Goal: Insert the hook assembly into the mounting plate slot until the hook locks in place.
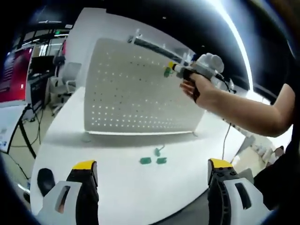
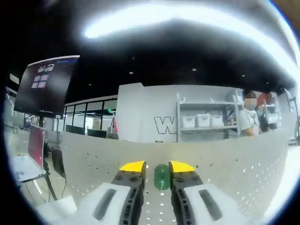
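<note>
A white pegboard mounting plate [image 1: 136,93] stands upright on the white table [image 1: 117,187]. In the left gripper view a person's hand holds my right gripper [image 1: 174,68] against the plate's upper right area, with a green hook [image 1: 167,72] at its tip. In the right gripper view the right gripper [image 2: 157,167] is shut on the green hook [image 2: 161,177], right up at the perforated plate [image 2: 234,173]. My left gripper [image 1: 152,165] hangs open over the table's near edge, nothing between its jaws. Three more green hook pieces [image 1: 153,159] lie on the table before the plate.
A black object [image 1: 45,180] lies at the table's left edge. Office chairs [image 1: 63,79] and a red screen [image 1: 14,70] stand to the left. A cable [image 1: 226,140] hangs from the right gripper. Beyond the plate are a shelf with white bins [image 2: 201,121], a monitor [image 2: 47,84] and a person [image 2: 248,119].
</note>
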Demonstrator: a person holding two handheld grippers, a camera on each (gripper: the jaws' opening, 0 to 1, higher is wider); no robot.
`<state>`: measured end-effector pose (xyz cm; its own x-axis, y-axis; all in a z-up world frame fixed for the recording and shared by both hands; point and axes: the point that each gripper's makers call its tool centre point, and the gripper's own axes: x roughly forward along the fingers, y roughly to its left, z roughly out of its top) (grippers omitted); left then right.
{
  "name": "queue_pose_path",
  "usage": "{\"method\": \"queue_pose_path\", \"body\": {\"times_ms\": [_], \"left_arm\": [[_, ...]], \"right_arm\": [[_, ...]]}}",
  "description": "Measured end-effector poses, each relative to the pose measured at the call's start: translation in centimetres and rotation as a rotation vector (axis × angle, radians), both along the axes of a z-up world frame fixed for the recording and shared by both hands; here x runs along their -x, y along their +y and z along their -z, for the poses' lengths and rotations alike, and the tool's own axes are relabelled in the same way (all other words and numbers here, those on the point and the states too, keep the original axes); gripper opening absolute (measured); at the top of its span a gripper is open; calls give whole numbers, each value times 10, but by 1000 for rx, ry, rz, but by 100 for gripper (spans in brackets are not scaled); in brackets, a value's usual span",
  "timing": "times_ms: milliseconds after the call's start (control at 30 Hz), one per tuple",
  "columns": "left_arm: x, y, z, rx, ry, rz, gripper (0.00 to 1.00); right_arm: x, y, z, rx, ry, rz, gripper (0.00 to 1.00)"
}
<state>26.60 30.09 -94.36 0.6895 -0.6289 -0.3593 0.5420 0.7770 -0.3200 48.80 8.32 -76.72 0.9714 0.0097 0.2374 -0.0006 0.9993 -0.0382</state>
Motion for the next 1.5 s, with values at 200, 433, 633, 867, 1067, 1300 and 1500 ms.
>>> {"method": "queue_pose_path", "body": {"times_ms": [200,433,633,867,1067,1300,1500], "left_arm": [[4,0,1,-10,5,4,99],[9,1,3,-26,13,12,98],[11,-1,5,-41,28,19,97],[11,-2,5,-55,29,24,97],[15,0,10,-71,52,25,97],[18,4,17,-84,75,18,97],[23,9,35,-154,134,18,96]], "right_arm": [[32,-22,-17,-19,-22,-23,19],[64,-53,-5,-99,38,-70,19],[86,-86,29,-76,125,-21,19],[106,-98,74,-40,245,-25,19],[126,-93,112,-31,339,-54,20],[149,-80,164,-86,497,-143,22],[173,-79,197,-103,588,-165,22]]}}
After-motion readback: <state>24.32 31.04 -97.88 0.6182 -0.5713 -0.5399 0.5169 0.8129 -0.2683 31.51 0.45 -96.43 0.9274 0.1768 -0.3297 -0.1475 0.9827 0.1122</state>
